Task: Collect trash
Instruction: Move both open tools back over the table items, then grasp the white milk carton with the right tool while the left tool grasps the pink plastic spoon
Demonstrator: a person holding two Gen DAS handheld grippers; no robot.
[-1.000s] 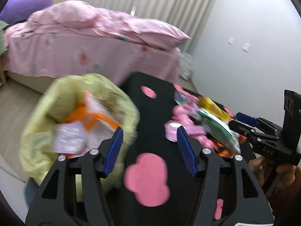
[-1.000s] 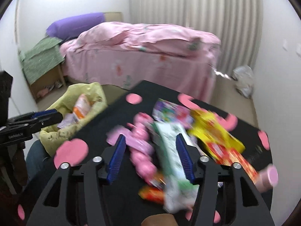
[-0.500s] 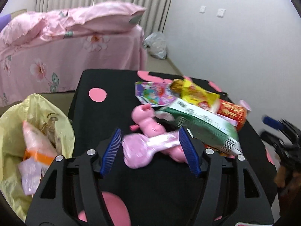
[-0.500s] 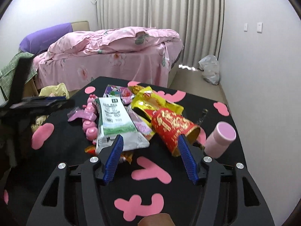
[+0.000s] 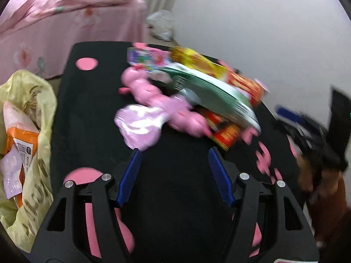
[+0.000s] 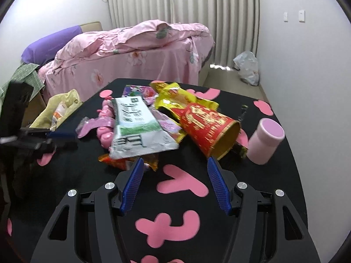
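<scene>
A pile of trash lies on the black table [image 6: 252, 197]: a green-and-white wrapper [image 6: 136, 125], a red paper cup [image 6: 208, 127] on its side, a yellow wrapper [image 6: 175, 96], a pink plastic wrapper [image 5: 140, 125] and a pink toy-like string [image 5: 186, 118]. A yellow trash bag [image 5: 28, 118] with wrappers inside hangs at the table's left edge. My left gripper [image 5: 175, 164] is open and empty, just short of the pink wrapper. My right gripper [image 6: 175, 175] is open and empty, in front of the red cup and the green wrapper.
A pink capped bottle [image 6: 265, 140] lies right of the red cup. A bed with pink bedding [image 6: 131, 52] stands beyond the table. A white plastic bag [image 6: 245, 68] sits on the floor by the wall. The table has pink shapes [image 6: 182, 184] on it.
My left gripper has swung from the trash bag to the right and closed in on the pink wrapper. My right gripper has turned right and settled before the red cup.
</scene>
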